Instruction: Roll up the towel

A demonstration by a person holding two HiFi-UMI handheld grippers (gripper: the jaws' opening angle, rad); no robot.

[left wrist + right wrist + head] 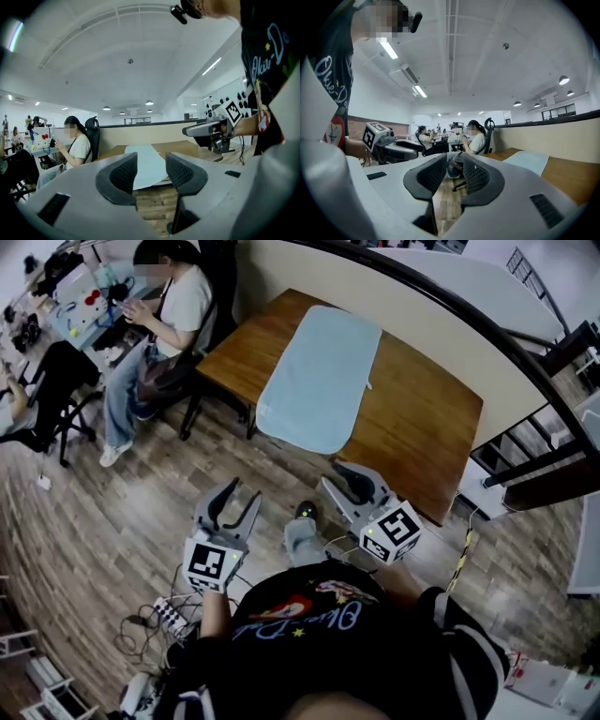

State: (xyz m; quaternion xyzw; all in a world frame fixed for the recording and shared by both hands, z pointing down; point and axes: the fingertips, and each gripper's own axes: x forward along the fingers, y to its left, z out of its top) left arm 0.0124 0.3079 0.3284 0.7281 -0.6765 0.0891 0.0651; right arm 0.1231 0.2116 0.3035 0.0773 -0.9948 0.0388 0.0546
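A light blue towel (319, 381) lies flat and unrolled along the brown wooden table (422, 427), its near end hanging a little over the table's near edge. Both grippers hover over the floor short of that edge. My left gripper (236, 498) stands open and empty; in the left gripper view the towel (149, 161) shows through the gap of its jaws (151, 168). My right gripper (345, 482) is also open with nothing between its pads (451, 171). In the right gripper view the towel (529, 161) lies off to the right.
A person (169, 315) sits on a chair at the table's far left corner. A low curved wall with a dark rail (450, 306) runs behind the table. A power strip and cables (164, 615) lie on the wooden floor by my left side.
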